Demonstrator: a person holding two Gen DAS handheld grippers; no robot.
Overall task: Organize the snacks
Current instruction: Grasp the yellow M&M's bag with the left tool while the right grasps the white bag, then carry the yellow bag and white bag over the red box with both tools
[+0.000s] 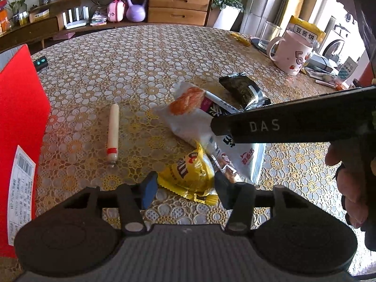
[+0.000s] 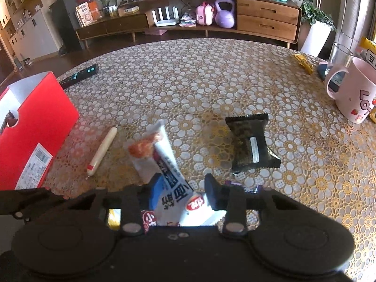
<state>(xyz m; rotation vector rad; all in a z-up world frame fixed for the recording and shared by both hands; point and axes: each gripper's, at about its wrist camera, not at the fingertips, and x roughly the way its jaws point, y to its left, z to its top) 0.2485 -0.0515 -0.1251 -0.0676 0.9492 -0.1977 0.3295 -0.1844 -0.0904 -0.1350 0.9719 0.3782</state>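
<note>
Nearest the left wrist camera, a yellow snack packet (image 1: 188, 174) is seen between the two fingers of the left tool (image 1: 185, 189), whose jaws stand on either side of it, though it cannot be told whether the pads press on it. Just beyond the yellow snack packet, a long white wrapper (image 2: 169, 171) is pinched by the right tool (image 2: 182, 191), one end lifted off the desk (image 1: 141, 54) (printed with dark lettering and a red oval). Under that wrapper, a clear bag with an orange snack (image 1: 188, 98) is laid flat. To the left of the yellow snack packet, a pale sausage stick (image 1: 113, 132) with a red band is laid alone, and further left a red box (image 1: 21, 117) is stood at the desk's edge. Beyond the white wrapper, to the right, a black packet (image 2: 252, 143) is laid apart, and a pink mug (image 1: 290, 52) is stood far behind it.
</note>
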